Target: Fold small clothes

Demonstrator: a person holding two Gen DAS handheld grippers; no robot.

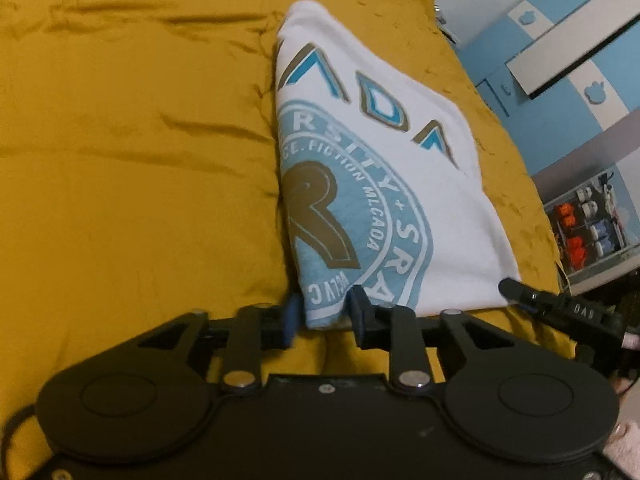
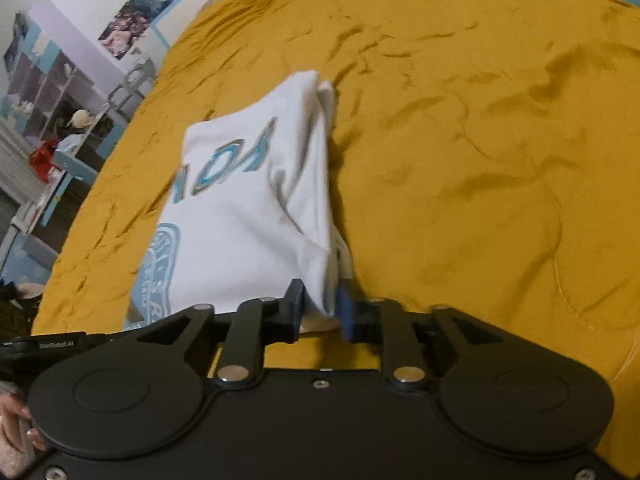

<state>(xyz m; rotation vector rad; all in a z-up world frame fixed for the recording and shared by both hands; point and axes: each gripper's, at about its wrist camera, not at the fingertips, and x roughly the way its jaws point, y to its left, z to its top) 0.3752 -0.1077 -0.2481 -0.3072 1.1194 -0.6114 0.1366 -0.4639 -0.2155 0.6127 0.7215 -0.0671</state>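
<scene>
A folded white T-shirt [image 1: 400,184] with a light-blue round emblem and blue-brown letters lies on the mustard bedspread [image 1: 120,160]. My left gripper [image 1: 324,314] has the shirt's near left corner between its blue pads. The jaws stand slightly apart and do not visibly squeeze the cloth. In the right wrist view, the same shirt [image 2: 248,208] runs away from my right gripper [image 2: 320,308]. Its near right corner sits loosely between those parted jaws. A black finger [image 1: 516,292] of the right gripper shows beside the shirt's near right corner in the left wrist view.
The bedspread [image 2: 480,160] stretches wide and wrinkled on both sides of the shirt. A blue-and-white wardrobe [image 1: 560,60] and a shelf of small items [image 1: 588,224] stand past the bed's right edge. Shelves [image 2: 52,112] stand past its left edge. A person's hand [image 2: 16,432] shows at the lower left.
</scene>
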